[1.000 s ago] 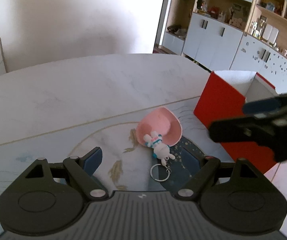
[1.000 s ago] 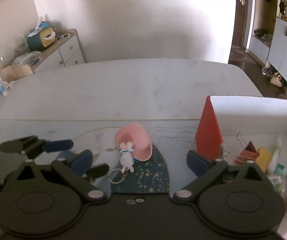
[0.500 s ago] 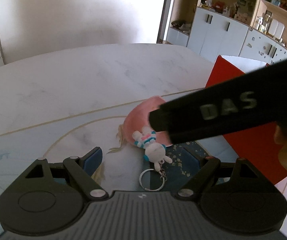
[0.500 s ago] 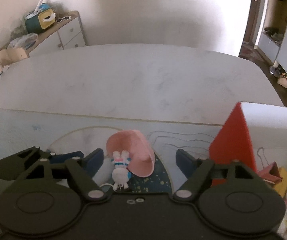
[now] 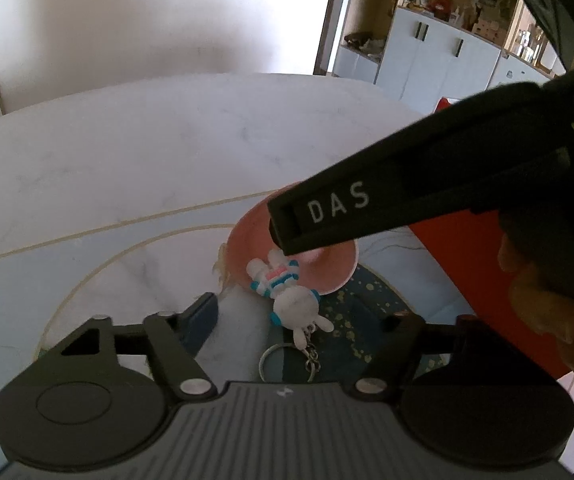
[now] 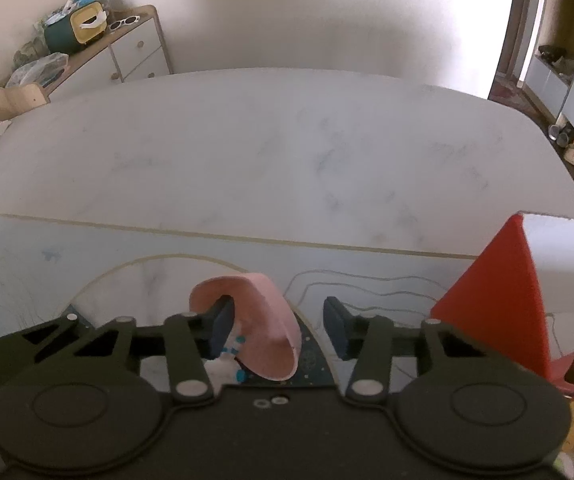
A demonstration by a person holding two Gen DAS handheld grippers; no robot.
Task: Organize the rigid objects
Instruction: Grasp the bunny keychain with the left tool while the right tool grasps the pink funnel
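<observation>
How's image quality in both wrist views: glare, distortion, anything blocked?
Left wrist: doorway blown out, table edge bowed by the fisheye, right gripper's dark body covers part of the pink shell. Right wrist: bright wall washes out the top, rabbit keychain half hidden behind a finger, shell sharp.

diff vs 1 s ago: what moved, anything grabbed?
The right claw came in low over the pink shell and its jaws are closing around it, one pad inside the shell, the other not yet touching. The left claw crept nearer the bunny keychain, jaws closing, nothing gripped. Shell, keychain and red box have not moved.
</observation>
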